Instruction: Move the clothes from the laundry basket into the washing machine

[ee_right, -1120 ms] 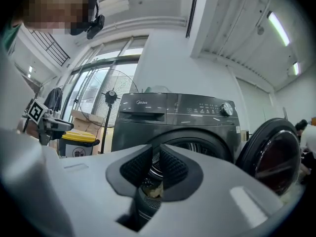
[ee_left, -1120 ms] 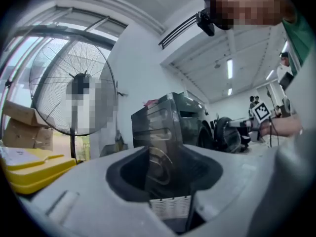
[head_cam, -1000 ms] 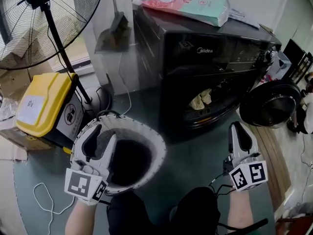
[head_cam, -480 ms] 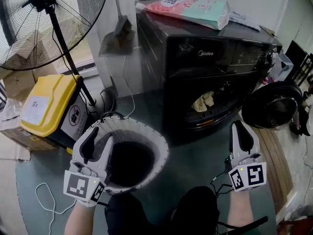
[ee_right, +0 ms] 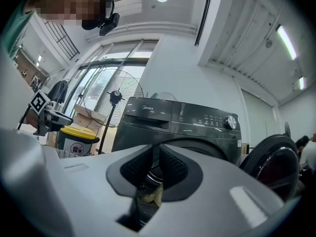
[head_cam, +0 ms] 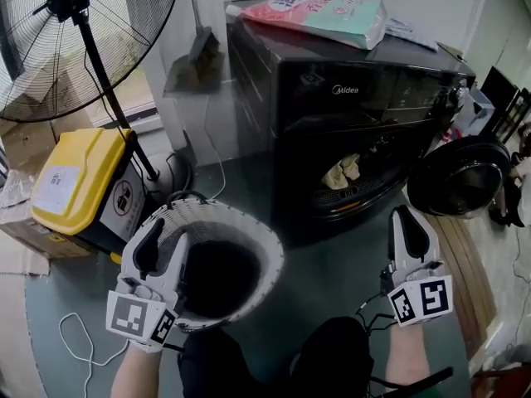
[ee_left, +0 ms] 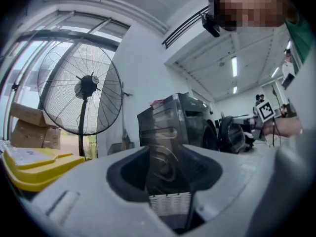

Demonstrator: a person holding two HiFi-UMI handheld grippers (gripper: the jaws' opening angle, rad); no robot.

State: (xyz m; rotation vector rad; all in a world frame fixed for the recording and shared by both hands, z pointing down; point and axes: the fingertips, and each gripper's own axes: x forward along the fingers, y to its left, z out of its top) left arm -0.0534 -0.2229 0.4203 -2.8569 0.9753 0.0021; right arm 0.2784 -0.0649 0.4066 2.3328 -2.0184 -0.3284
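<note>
My left gripper (head_cam: 168, 235) is shut on the near left rim of the white mesh laundry basket (head_cam: 249, 226); in the left gripper view (ee_left: 168, 181) a strip of ribbed white rim (ee_left: 170, 203) sits between the jaws. The basket's inside looks dark, and I cannot make out any clothes in it. The black washing machine (head_cam: 348, 89) stands behind with its round door (head_cam: 460, 177) swung open to the right. A beige cloth (head_cam: 344, 171) lies in the drum opening. My right gripper (head_cam: 408, 219) is shut and empty, pointing at the drum (ee_right: 153, 174).
A big standing fan (head_cam: 75, 40) and a yellow-lidded bin (head_cam: 79, 181) are at the left, with cardboard boxes behind. A pink-green bag (head_cam: 311, 13) lies on the machine. A white cable (head_cam: 75, 338) trails on the floor. The person's dark knees (head_cam: 332, 355) are at the bottom.
</note>
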